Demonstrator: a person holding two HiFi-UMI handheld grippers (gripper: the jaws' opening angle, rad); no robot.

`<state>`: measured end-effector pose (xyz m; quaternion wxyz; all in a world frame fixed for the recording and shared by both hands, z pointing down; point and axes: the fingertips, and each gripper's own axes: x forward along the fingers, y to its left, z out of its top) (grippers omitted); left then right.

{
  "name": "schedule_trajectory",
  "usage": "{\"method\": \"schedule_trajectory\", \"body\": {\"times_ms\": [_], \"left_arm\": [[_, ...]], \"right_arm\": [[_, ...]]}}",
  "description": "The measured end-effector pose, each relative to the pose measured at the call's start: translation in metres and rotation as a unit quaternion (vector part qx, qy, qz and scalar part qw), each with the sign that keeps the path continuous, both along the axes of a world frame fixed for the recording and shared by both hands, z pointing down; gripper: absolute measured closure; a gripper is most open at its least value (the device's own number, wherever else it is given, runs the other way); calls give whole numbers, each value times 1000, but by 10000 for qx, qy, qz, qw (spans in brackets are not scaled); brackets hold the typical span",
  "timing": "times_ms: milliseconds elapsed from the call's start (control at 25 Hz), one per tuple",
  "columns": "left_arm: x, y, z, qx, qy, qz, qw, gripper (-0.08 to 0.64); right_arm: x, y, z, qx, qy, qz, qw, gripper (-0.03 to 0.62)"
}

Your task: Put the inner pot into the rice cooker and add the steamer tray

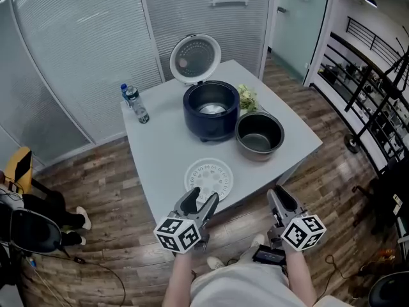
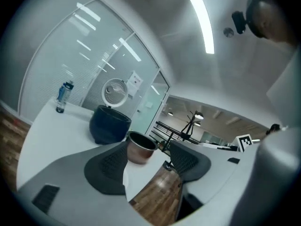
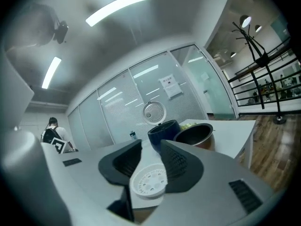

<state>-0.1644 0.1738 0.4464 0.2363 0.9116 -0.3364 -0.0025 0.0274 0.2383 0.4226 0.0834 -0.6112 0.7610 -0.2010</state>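
Left gripper (image 2: 149,150): jaws spread wide, nothing between the pads, held off the near edge of the table (image 1: 160,155) and pointing close to level. Right gripper (image 3: 150,145): jaws drawn in to a narrow gap, gripping nothing, held beside the left one at the same near edge. Steamer tray (image 1: 209,178): white perforated disc, lying flat on the table just beyond the left gripper's tips, untouched by either gripper. Inner pot (image 1: 259,135): dark inside, coppery outside, upright on the table right of the rice cooker and just beside it, not yet in it. Rice cooker (image 1: 211,110): dark blue body at the middle of the table, its well open with a silvery base showing. Lid (image 1: 195,57): round, white-rimmed, hinged up and standing behind the body. Water bottle (image 1: 135,103): clear, blue cap, upright near the table's far left edge, well apart from the cooker. Leafy green bundle (image 1: 246,98): on the table behind the inner pot, beside the cooker.
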Motion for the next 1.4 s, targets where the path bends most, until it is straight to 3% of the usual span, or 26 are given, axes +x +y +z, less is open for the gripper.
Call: {"method": "schedule_trajectory", "body": {"times_ms": [40,80,280,560,1000,1400], "left_arm": [[3,0,1,-45,87,61,9999,288],[4,-1,1,-46,100,71,9999,287],[16,-7,12,-55,-138,51,9999,287],[55,-43,28,-219,-345,16,9992,287],[151,-157,39,-566,-485,-540,9958,287],[179,-191,62,-996,-679,-1164,9859,287]], "right_arm": [[1,-1,-1,-36,-21,-41,10000,419],[4,-2,-1,-68,-10,-51,10000,376],[19,-7,2,-160,-94,70,9998,328],[59,-46,17,-391,-171,10,9991,328],[178,-187,13,-517,-201,-492,9973,328],[228,-246,64,-1142,-536,-941,9875,330]]}}
